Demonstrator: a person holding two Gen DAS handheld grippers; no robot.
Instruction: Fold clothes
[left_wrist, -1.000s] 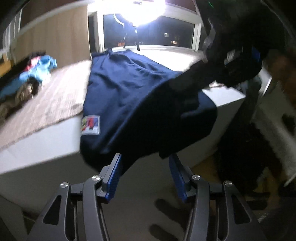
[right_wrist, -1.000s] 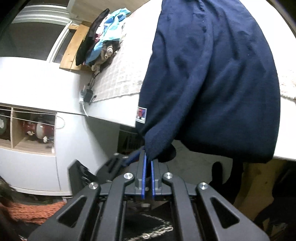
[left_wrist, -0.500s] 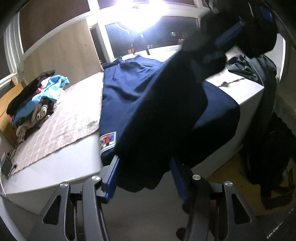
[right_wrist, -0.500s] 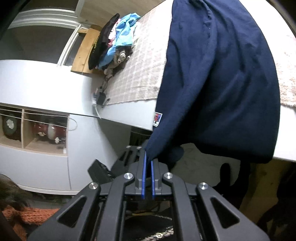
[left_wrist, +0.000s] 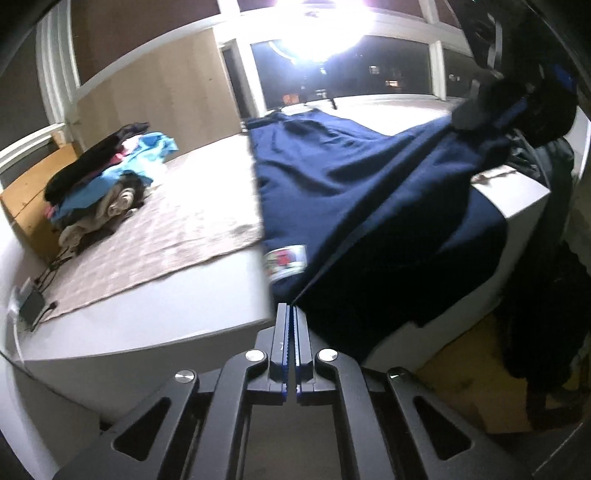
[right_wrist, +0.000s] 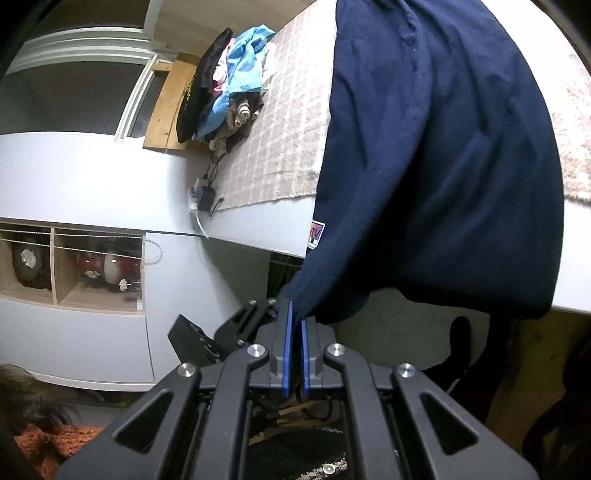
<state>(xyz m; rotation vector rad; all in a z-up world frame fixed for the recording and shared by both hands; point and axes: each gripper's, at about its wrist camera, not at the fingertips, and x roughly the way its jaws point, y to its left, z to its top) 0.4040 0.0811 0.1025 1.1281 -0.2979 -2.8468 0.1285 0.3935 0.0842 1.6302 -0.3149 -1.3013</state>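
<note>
- The left tool (left_wrist: 290, 314) has its blue-edged fingers pressed together on the near hem of the navy garment (left_wrist: 354, 192) — a taut fold line runs from the tips up across the cloth.
- The right tool (right_wrist: 296, 317) pinches another corner of the same navy garment (right_wrist: 443, 147), its fingers almost touching with a bunch of fabric between them; from the left wrist view this tool (left_wrist: 509, 110) shows at the upper right, raised above the bench with cloth stretched up to it.
- The garment lies lengthwise on the white bench (left_wrist: 147, 325), its near end hanging over the front edge; a small white label with red and blue (left_wrist: 286, 260) sits at its left hem.
- A beige checked cloth (left_wrist: 166, 236) covers the bench top to the left of the garment and passes under it.
- A heap of clothes (left_wrist: 107, 181) — black, turquoise, pink and cream — rests at the far left end of that cloth, well apart from the garment.
- A small black charger with cable (right_wrist: 207, 197) lies at the bench's left corner.
- A bright lamp (left_wrist: 314, 22) glares in front of dark windows behind the bench.
</note>
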